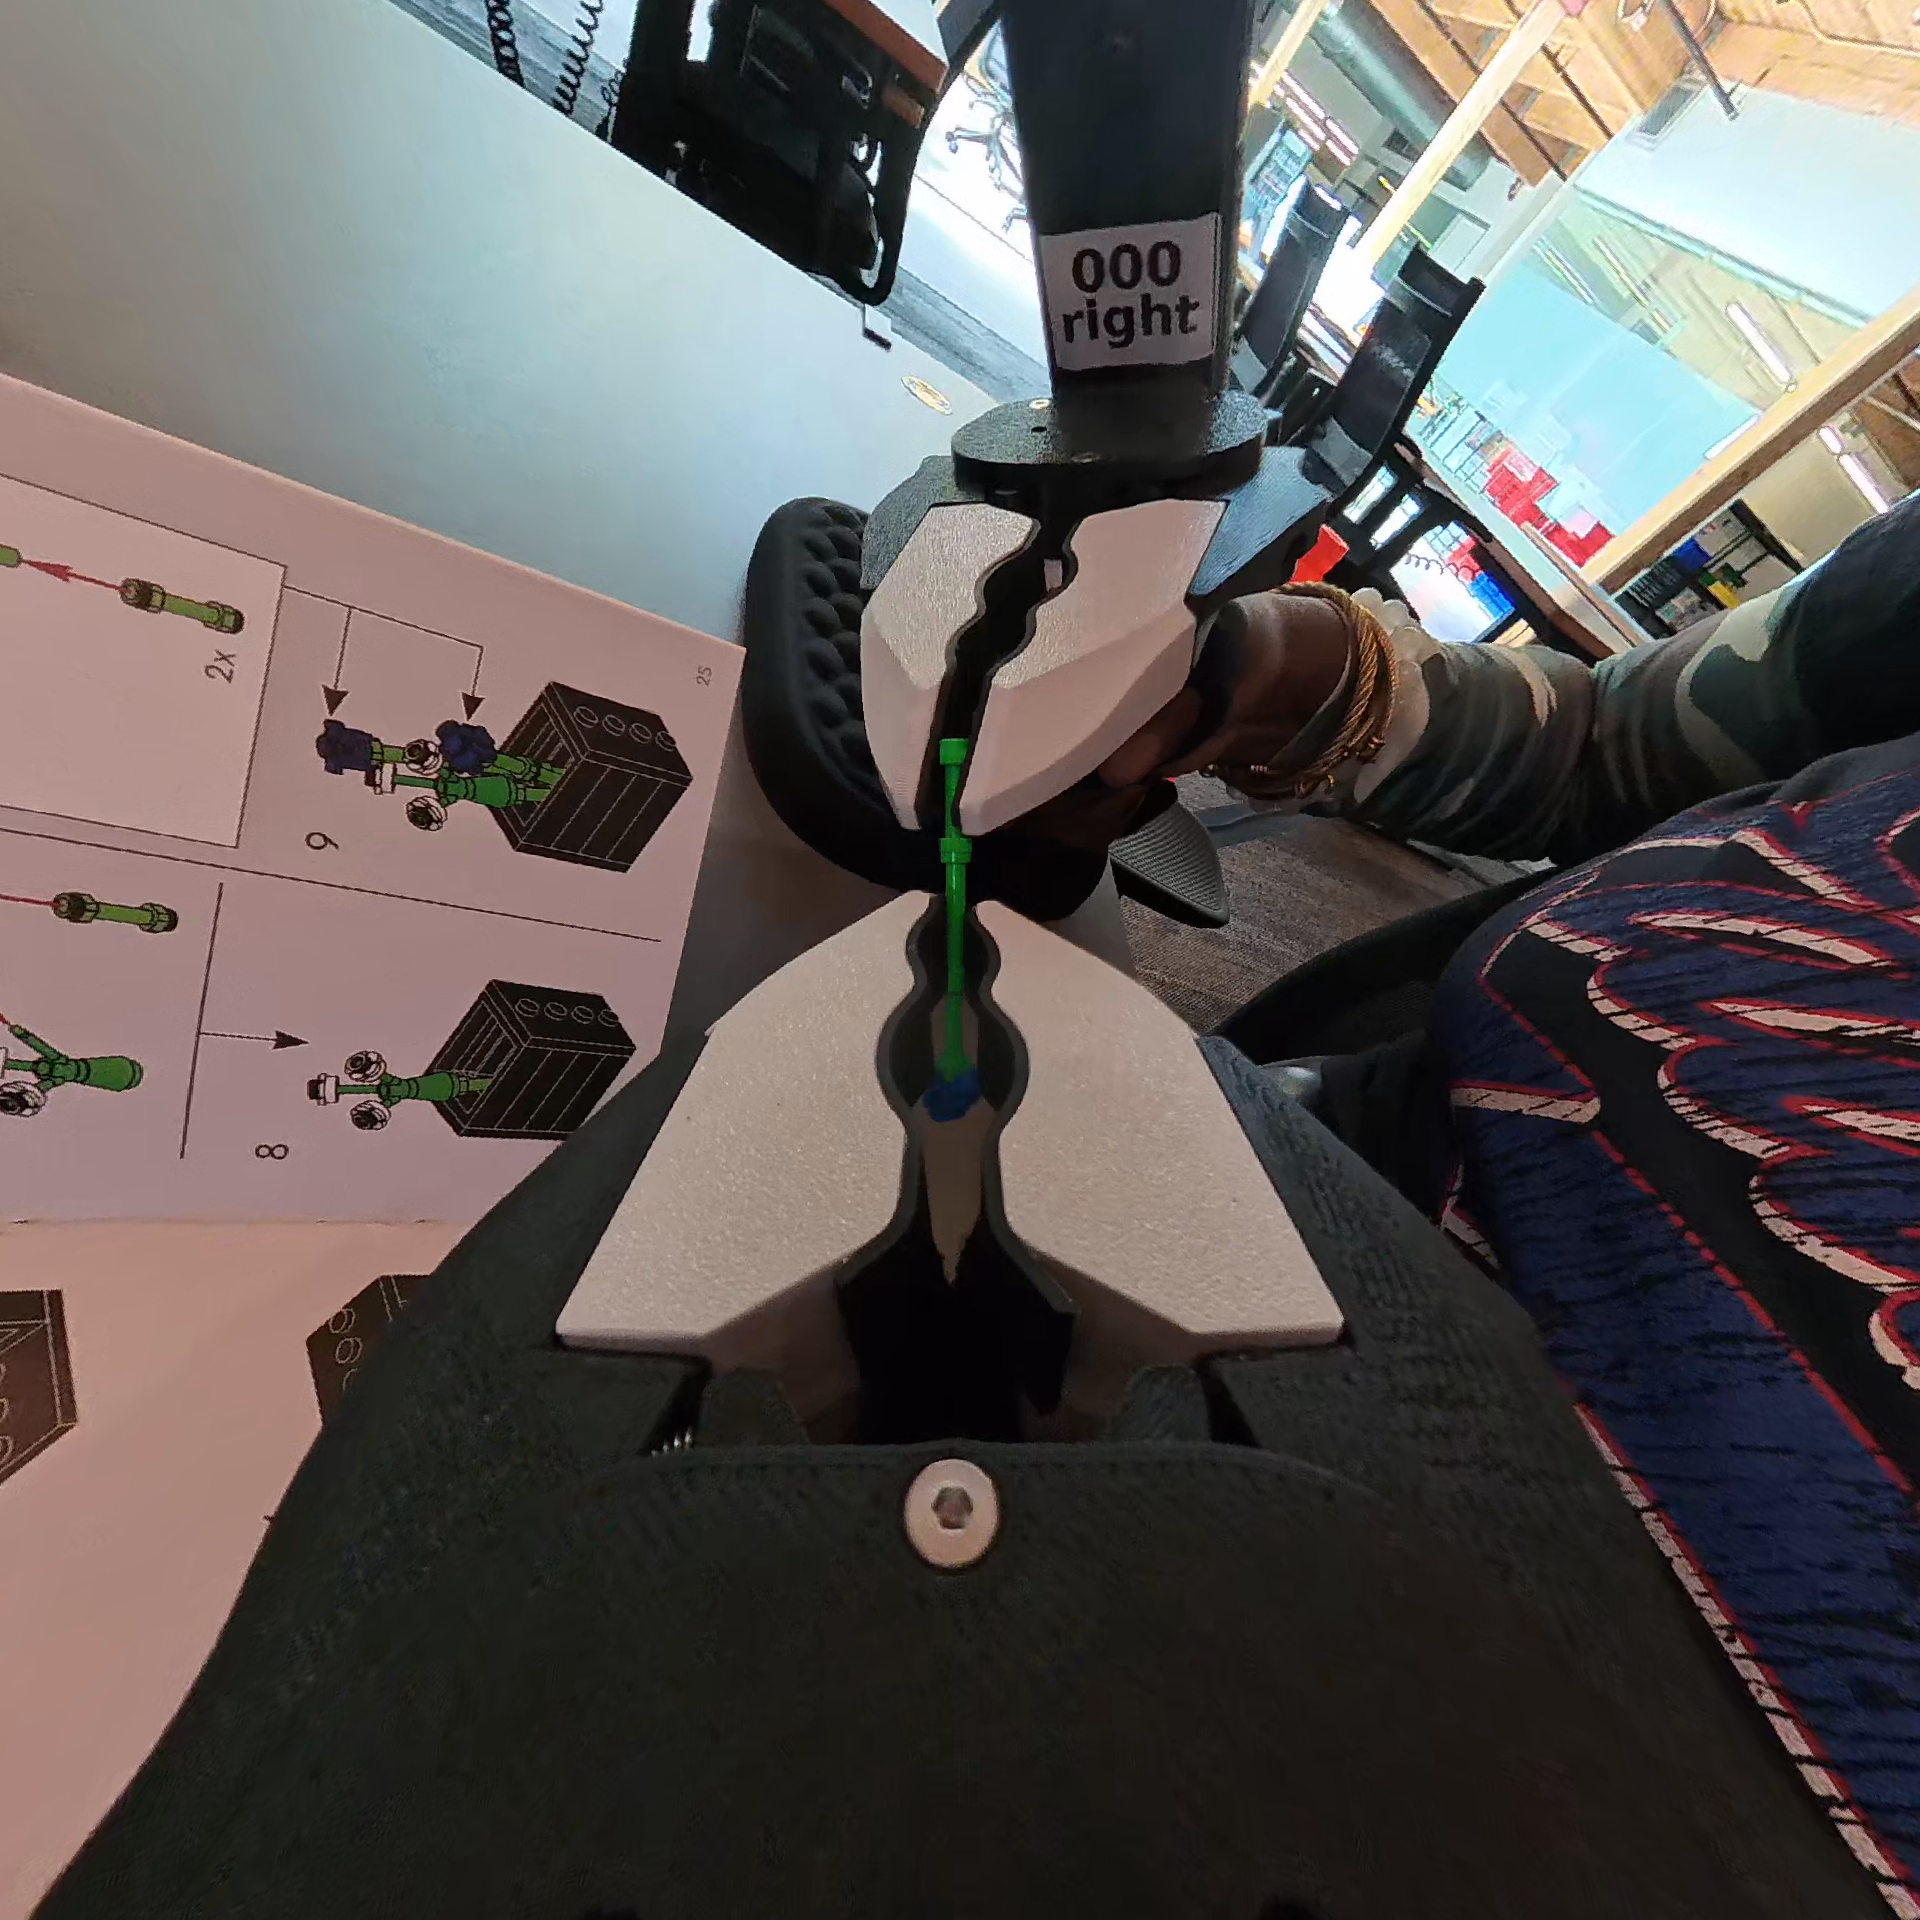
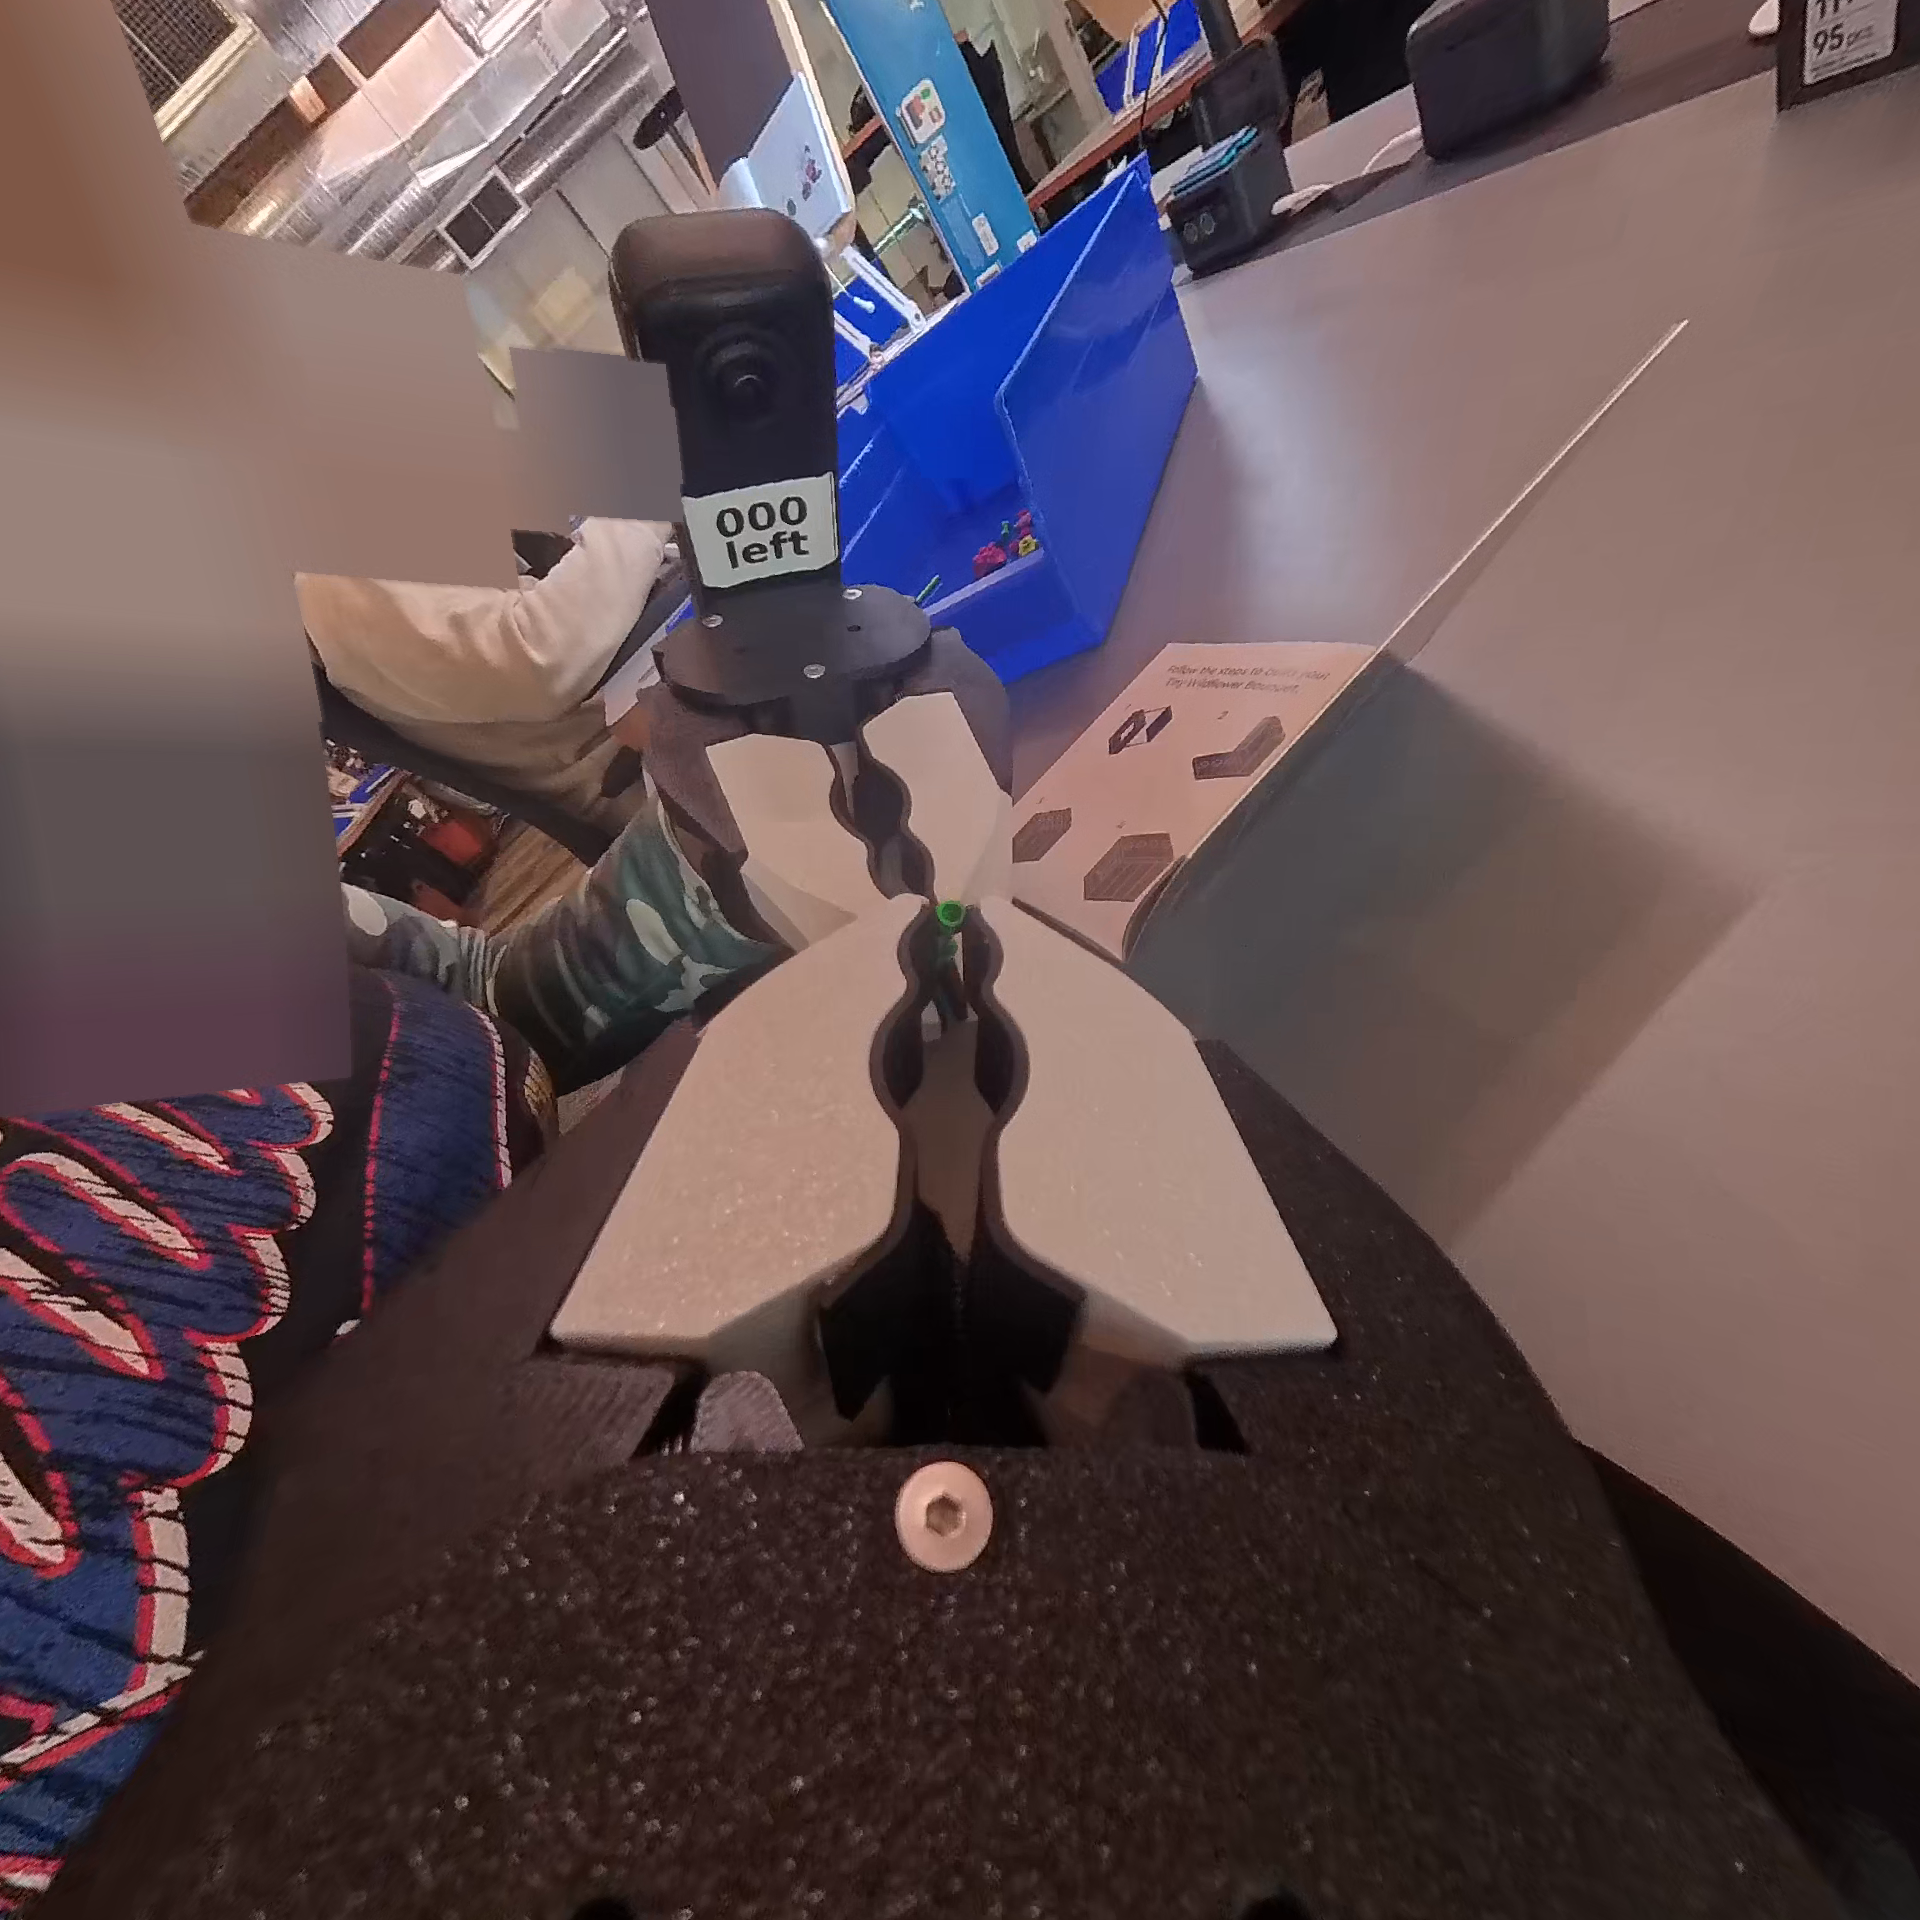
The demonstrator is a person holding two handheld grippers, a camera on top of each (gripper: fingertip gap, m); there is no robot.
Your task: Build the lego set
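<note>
Mid-build, joining stem parts in the air. Left gripper (image 1: 954,914) clamped on the green stem (image 1: 954,935) with a blue bit (image 1: 951,1096) at its base, right gripper (image 1: 940,821) pinching the stem's far end (tips nearly touching). Per the manual (image 1: 343,831), still needs planting in the black box, which isn't in view.

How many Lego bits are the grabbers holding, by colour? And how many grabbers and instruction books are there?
Green stem pieces: 2, joined end to end
Blue flower piece: 1, on the stem's near end
Grippers: 2, left gripper and right gripper, both shut on the stem
Instruction booklet: 1
Total: 6
</note>
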